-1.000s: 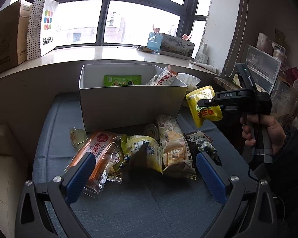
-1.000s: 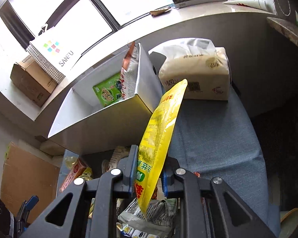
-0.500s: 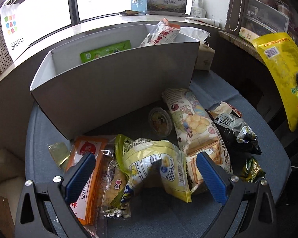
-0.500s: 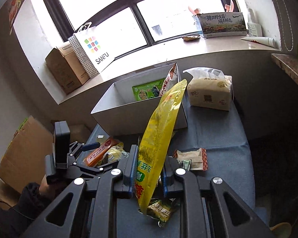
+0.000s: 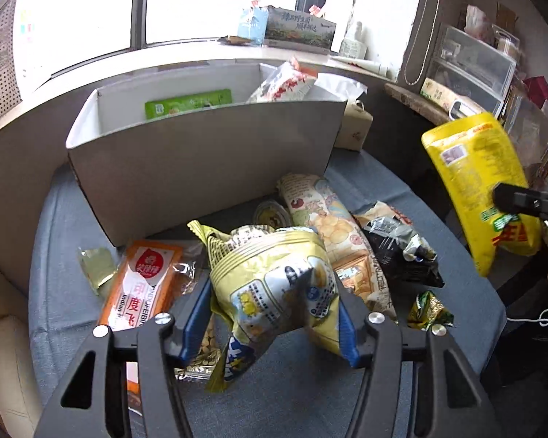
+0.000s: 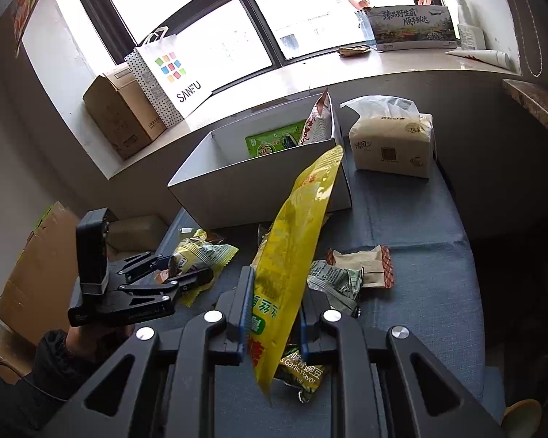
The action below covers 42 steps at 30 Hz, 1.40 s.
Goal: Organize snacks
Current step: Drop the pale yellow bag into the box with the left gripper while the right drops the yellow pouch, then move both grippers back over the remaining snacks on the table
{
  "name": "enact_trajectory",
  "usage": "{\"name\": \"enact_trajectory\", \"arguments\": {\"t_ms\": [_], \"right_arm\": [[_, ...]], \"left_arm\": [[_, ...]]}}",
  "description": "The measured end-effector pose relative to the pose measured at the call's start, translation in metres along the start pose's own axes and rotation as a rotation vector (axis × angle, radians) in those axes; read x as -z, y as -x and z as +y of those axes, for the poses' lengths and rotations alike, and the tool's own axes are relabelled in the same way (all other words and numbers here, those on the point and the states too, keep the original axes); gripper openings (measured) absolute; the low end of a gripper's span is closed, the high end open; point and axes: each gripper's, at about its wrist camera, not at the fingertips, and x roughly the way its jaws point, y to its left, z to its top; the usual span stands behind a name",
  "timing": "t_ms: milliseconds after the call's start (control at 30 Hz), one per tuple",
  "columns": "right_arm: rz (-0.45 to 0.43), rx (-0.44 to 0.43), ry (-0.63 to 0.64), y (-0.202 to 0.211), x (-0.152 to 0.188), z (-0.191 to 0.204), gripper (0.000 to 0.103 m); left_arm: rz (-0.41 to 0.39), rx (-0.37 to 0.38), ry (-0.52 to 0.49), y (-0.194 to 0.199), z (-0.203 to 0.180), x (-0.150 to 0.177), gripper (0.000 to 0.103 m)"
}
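A bright window with a deep sill runs behind a blue-grey cloth-covered bench (image 5: 102,328), and a white open-topped box (image 5: 208,168) stands at its back with a green packet (image 5: 188,104) and a red-and-white bag (image 5: 288,85) already upright inside. Starting at the left of the loose pile in front of the box, an orange flat packet (image 5: 142,284) lies on the cloth, and just beside it the left tool (image 5: 270,323) has its jaws about half closed, having just been drawing in, with the pale yellow chip bag (image 5: 270,284) between the blue pads and already crumpling under them. Further right lie a long cracker pack (image 5: 332,226), a black crinkled bag (image 5: 402,252) and a small green pouch (image 5: 431,306), all still on the bench. At the far right the right tool (image 6: 272,323) is nearly shut, pinching the lower part of a tall yellow pouch (image 6: 296,248), which stands up and leans toward the box's near corner. To finish this step well, I judge the left tool should press only until the puffy bag stops slipping, since a hard squeeze could crush the contents, then lift straight up so the neighbouring packets are not dragged along. The yellow pouch is held low and looks floppy, so it should go over the front wall top-first and be stood against the bags inside before release, keeping the two tools well apart above the box.
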Motion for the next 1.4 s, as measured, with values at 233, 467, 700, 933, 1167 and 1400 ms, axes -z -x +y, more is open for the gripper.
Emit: {"name": "enact_trajectory", "arguments": {"t_ms": [233, 467, 700, 933, 1167, 1400], "right_arm": [[-0.003, -0.021, 0.059, -0.016, -0.017, 0.022, 0.021], [-0.041, -0.055, 0.102, -0.046, -0.085, 0.048, 0.021], [-0.033, 0.022, 0.135, -0.116, -0.175, 0.059, 0.021], [0.056, 0.118, 0.126, -0.174, -0.208, 0.044, 0.022], [-0.071, 0.079, -0.005, -0.153, -0.217, 0.011, 0.103], [-0.087, 0.074, 0.015, -0.137, -0.212, 0.018, 0.103]], "left_arm": [[-0.189, -0.021, 0.028, 0.073, 0.006, -0.016, 0.063], [-0.261, -0.051, 0.044, 0.069, 0.032, -0.09, 0.064], [-0.188, -0.103, 0.091, 0.008, 0.077, -0.172, 0.064], [-0.054, -0.163, 0.138, -0.054, 0.107, -0.19, 0.082], [-0.081, -0.187, 0.218, -0.051, 0.129, -0.168, 0.103], [-0.112, -0.202, 0.198, -0.031, 0.118, -0.162, 0.103]]}}
